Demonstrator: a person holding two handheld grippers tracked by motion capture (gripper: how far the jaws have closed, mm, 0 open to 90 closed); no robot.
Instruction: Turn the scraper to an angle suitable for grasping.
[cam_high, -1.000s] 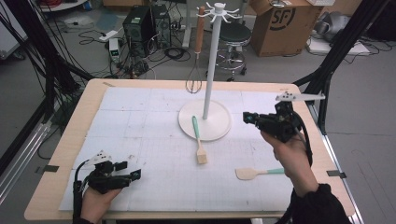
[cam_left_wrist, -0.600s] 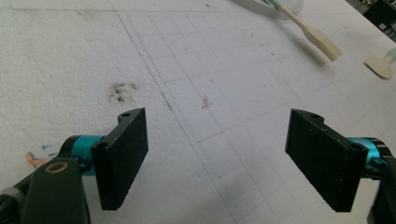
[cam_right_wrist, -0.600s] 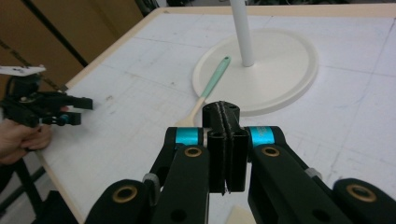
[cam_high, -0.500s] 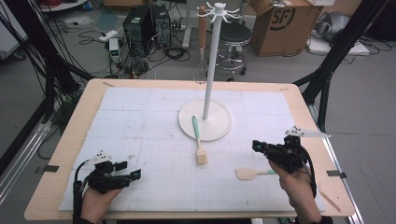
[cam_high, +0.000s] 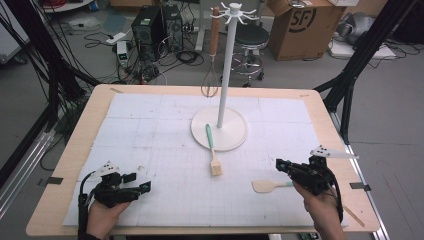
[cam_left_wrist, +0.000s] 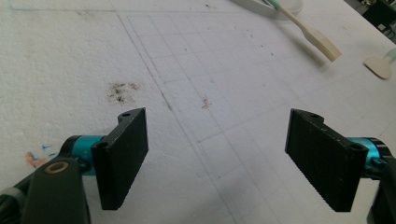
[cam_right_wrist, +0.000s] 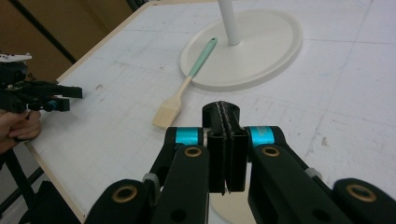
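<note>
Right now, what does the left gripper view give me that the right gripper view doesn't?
Left gripper view: the left gripper with jaws wide open over the mat, and a brown stain. Right gripper view: the right gripper with jaws shut, the white pole, and a hand farther off. Both: the brush with its handle on the stand base, and the spatula head.

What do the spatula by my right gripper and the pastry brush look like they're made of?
Spatula: probably matte wood, going by its pale tan blade, with a mint handle that may be silicone. Pastry brush: cream bristles and neck, maybe wood, and a smooth mint handle, plastic or silicone.
</note>
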